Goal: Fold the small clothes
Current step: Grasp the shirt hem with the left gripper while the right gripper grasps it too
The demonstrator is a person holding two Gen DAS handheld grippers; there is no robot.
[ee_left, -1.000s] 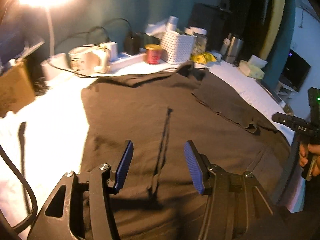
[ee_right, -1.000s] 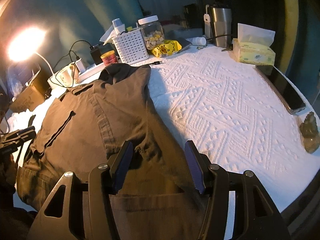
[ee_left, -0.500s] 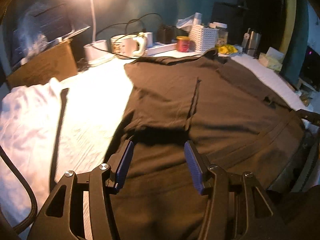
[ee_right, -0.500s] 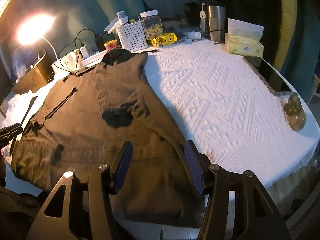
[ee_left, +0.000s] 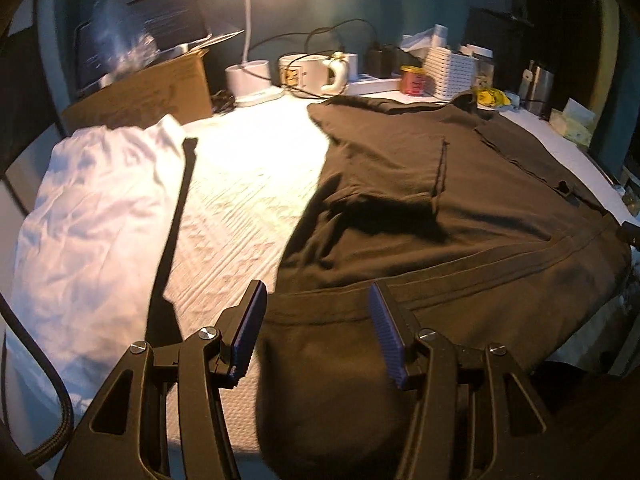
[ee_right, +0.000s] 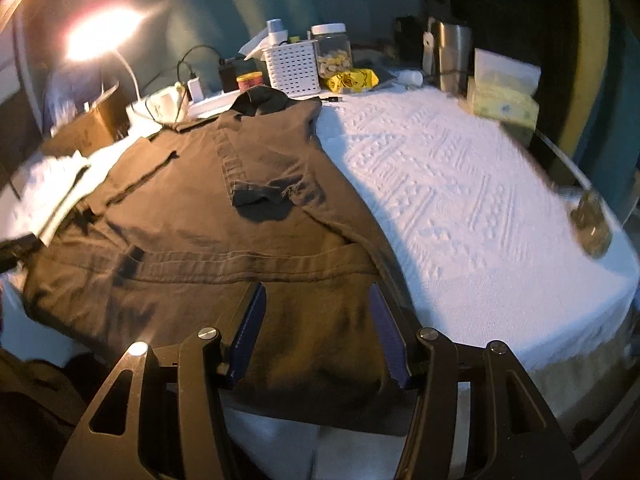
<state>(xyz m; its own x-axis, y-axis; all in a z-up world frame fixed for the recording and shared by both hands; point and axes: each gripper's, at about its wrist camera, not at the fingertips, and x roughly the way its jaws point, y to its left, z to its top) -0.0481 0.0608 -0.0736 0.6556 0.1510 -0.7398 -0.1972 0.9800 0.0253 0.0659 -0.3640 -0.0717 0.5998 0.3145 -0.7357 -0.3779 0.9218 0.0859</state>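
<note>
A dark brown garment (ee_left: pixel 432 216) lies spread flat on the white textured cloth (ee_left: pixel 240 204) that covers the table, its near hem hanging over the front edge. My left gripper (ee_left: pixel 318 300) hovers open above the garment's near left corner with nothing between its fingers. In the right wrist view the same garment (ee_right: pixel 208 240) fills the left half, one sleeve folded in over its middle. My right gripper (ee_right: pixel 316 300) stands open over the near right part of the hem, empty as well.
A white garment (ee_left: pixel 92 216) lies crumpled at the left. Along the back stand a lit desk lamp (ee_left: pixel 250 80), a cardboard box (ee_left: pixel 140 96), a mug (ee_left: pixel 316 74), a white basket (ee_right: pixel 292 66), a jar (ee_right: pixel 334 50), a steel tumbler (ee_right: pixel 452 56) and a tissue box (ee_right: pixel 502 100).
Both grippers have drawn back toward the near edge of the table. The left one swung left, bringing the white garment and the lamp into view. Their jaws kept the same width.
</note>
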